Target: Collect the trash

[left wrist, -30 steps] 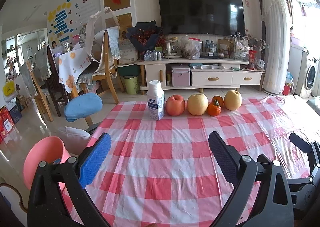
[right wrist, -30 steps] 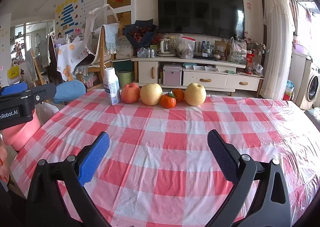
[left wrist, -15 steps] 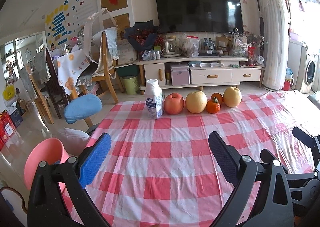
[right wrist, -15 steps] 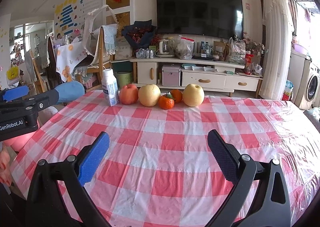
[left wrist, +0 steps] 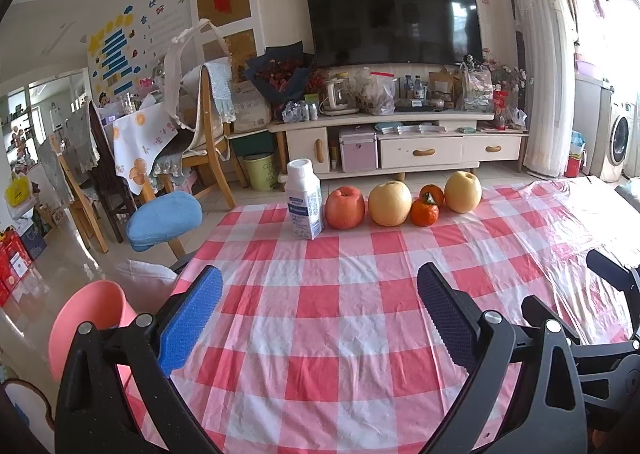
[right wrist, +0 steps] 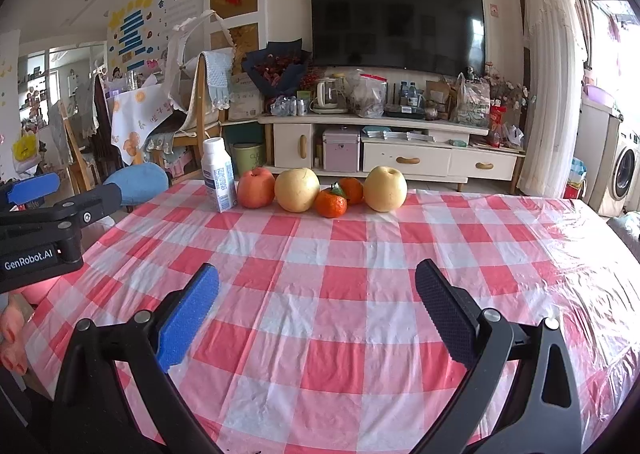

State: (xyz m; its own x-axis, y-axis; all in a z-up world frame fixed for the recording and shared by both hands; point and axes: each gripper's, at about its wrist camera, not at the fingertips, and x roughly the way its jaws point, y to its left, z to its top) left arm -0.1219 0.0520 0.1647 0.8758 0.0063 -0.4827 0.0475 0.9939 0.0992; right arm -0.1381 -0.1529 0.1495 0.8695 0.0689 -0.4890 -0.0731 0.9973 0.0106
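A white milk carton (left wrist: 305, 204) with a blue label stands upright at the far edge of the red-checked table (left wrist: 320, 318), left of a row of fruit; it also shows in the right wrist view (right wrist: 218, 180). A pink bin (left wrist: 90, 326) stands on the floor by the table's left edge. My left gripper (left wrist: 320, 310) is open and empty above the near part of the table. My right gripper (right wrist: 316, 306) is open and empty too, to the right of the left one, which shows at the left edge (right wrist: 44, 230).
A red apple (left wrist: 345, 208), two yellow pears (left wrist: 390, 203) and two tangerines (left wrist: 425, 212) line the far edge beside the carton. A blue stool (left wrist: 164, 220) and wooden chairs stand left of the table. A TV stand (left wrist: 400, 142) is behind.
Both grippers have drifted slightly; the carton and fruit sit a little differently in each view. Both stay open and empty.
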